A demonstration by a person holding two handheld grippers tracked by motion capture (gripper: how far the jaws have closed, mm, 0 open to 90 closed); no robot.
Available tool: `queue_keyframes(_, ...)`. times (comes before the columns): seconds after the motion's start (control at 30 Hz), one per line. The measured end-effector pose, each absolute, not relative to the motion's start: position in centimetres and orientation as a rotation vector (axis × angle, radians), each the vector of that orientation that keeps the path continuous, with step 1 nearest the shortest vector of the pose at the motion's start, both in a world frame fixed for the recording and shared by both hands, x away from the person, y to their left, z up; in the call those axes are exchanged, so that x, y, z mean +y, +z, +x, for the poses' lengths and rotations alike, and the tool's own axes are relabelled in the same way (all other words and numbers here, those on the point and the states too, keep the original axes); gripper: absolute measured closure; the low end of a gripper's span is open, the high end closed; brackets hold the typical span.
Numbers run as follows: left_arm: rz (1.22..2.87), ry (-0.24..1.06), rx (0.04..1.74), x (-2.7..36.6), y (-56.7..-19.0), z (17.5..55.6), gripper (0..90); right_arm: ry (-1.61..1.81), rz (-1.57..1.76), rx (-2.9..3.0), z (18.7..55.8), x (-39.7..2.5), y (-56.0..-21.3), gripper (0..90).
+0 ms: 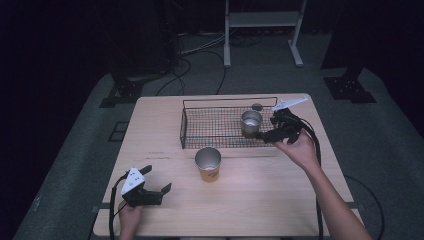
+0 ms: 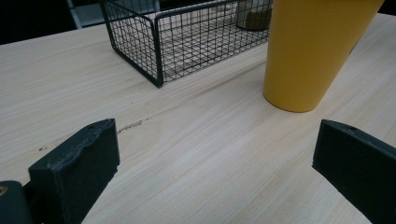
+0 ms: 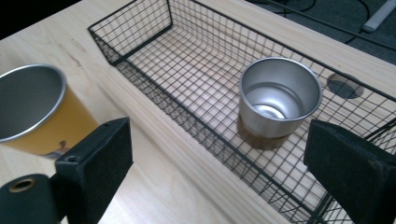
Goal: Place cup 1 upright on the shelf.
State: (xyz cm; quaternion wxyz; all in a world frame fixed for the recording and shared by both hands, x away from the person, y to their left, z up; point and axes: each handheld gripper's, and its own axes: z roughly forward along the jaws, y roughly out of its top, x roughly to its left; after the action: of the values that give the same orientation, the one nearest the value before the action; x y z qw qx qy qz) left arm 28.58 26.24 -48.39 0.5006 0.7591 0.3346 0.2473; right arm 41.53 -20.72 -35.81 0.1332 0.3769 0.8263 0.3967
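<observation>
Risk: right gripper (image 1: 270, 131) is hovering at the wire basket (image 1: 190, 125) rim w/ jaws wide; dropping in carelessly could snag the mesh or knock over the steel cup (image 3: 279, 100).

Steel cup is standing upright inside the basket, right end, betw. and just beyond the right fingers (image 3: 100, 156), not touching.

Yellow cup (image 1: 208, 164) is sitting in front of the basket.

Left gripper (image 1: 159, 181), wide open, is resting well in front-left of the basket, holding nothing.
</observation>
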Motion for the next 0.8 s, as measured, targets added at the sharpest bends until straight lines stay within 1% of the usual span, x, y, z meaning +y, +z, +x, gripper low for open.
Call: queue_keyframes(0.8,1.826,0.594,0.808,26.3,-48.4,28.6,0.0,1.173,1.043,2.437,37.9,-20.6,-37.5,7.2)
